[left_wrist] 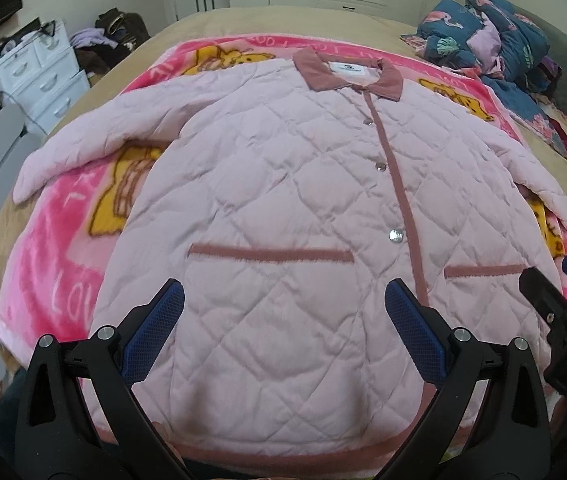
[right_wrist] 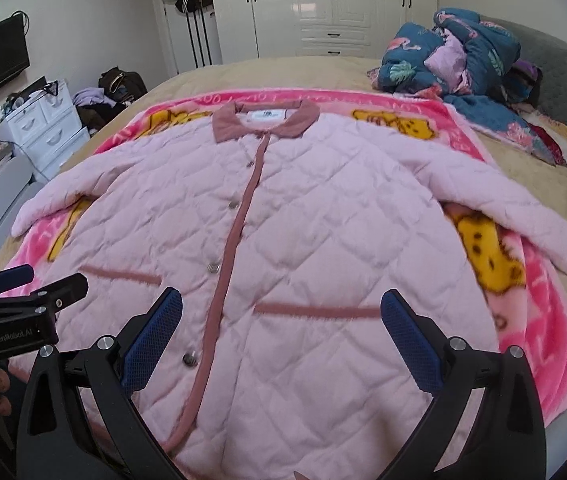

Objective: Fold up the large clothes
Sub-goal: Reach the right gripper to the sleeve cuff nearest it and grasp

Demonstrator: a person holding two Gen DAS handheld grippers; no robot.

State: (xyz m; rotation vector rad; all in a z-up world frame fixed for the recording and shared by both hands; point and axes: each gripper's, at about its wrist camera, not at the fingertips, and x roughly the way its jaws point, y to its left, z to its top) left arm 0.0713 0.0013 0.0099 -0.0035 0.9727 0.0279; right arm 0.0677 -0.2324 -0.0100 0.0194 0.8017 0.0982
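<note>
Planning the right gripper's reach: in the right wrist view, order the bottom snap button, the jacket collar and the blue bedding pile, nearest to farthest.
From the right gripper:
1. Bottom snap button, lower left.
2. Jacket collar, centre, far end of the jacket.
3. Blue bedding pile, far right, at the headboard.

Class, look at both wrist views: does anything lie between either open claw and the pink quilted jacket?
Nothing visible does. The left claw and right claw hang open directly over the jacket, spread flat on the pink blanket.
</note>
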